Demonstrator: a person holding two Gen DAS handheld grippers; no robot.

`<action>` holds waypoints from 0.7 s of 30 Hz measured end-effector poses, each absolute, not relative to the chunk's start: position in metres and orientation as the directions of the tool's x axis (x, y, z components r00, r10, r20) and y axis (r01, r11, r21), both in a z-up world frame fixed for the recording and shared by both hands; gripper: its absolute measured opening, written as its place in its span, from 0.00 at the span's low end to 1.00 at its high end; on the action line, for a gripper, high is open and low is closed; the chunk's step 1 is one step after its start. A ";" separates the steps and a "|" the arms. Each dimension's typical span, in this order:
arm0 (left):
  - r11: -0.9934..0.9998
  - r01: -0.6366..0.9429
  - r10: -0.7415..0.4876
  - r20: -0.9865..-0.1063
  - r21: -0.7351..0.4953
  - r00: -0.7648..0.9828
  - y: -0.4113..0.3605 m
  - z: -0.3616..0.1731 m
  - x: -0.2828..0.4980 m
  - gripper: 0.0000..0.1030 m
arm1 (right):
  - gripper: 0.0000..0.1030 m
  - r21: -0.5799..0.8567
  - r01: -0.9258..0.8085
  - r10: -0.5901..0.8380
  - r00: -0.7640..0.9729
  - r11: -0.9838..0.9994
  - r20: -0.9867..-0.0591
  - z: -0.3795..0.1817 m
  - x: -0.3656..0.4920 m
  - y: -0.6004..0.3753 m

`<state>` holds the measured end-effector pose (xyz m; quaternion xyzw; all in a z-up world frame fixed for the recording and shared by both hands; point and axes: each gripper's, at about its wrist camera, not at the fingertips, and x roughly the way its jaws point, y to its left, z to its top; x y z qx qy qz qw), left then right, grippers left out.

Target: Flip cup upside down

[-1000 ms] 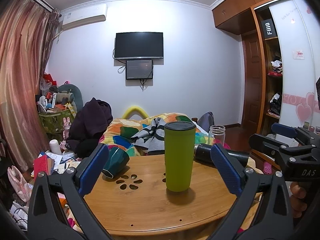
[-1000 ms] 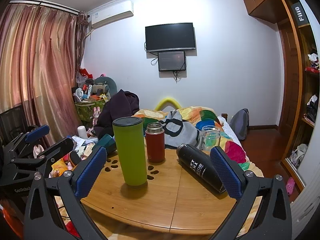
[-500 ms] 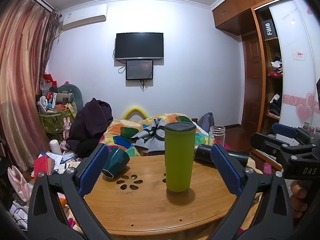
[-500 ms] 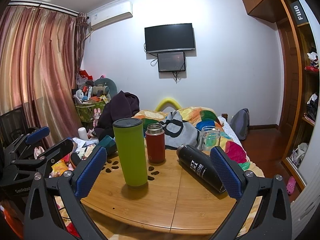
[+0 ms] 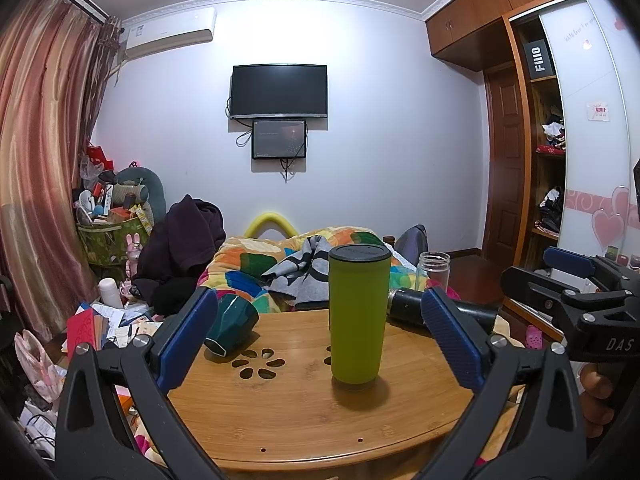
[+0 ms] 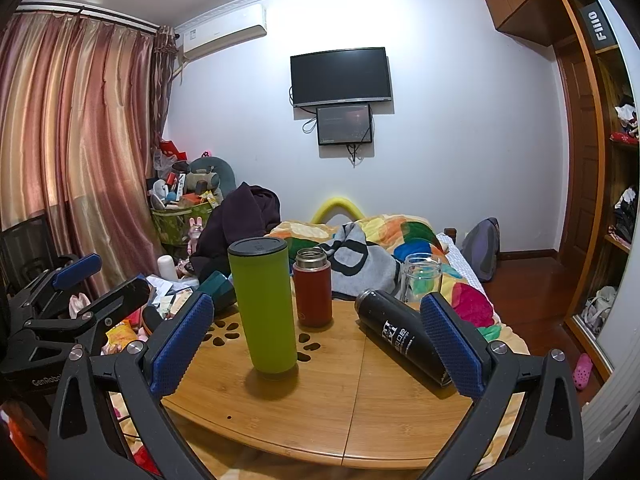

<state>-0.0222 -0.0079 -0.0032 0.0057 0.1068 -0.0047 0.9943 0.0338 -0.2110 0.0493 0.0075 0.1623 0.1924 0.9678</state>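
Observation:
A tall green cup (image 5: 359, 315) with a black lid stands upright on the round wooden table (image 5: 304, 408); it also shows in the right wrist view (image 6: 265, 307). My left gripper (image 5: 320, 340) is open and empty, short of the cup. My right gripper (image 6: 316, 348) is open and empty, near the table's front edge. Each gripper shows in the other's view, the right one (image 5: 576, 304) at the right and the left one (image 6: 64, 300) at the left.
A dark teal cup (image 5: 232, 322) lies on its side at the table's left. A black bottle (image 6: 402, 338) lies on its side at the right. A red flask (image 6: 313, 287) and a glass jar (image 6: 421, 280) stand behind. A cluttered bed and floor lie beyond.
Both views have shifted very slightly; the objects on the table have not moved and both grippers stay open.

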 end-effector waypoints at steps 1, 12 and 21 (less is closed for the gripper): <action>1.000 0.012 -0.010 -0.212 0.009 0.977 -0.008 -0.003 -0.022 1.00 | 1.00 0.077 -0.370 0.375 0.873 0.926 -0.311 0.049 0.034 -0.211; 1.000 0.007 -0.008 -0.219 -0.003 0.976 -0.009 -0.006 -0.020 1.00 | 1.00 0.078 -0.370 0.375 0.874 0.926 -0.311 0.049 0.034 -0.211; 1.000 0.019 -0.022 -0.239 -0.013 0.971 -0.010 -0.006 -0.017 1.00 | 1.00 0.079 -0.371 0.377 0.872 0.925 -0.311 0.051 0.033 -0.209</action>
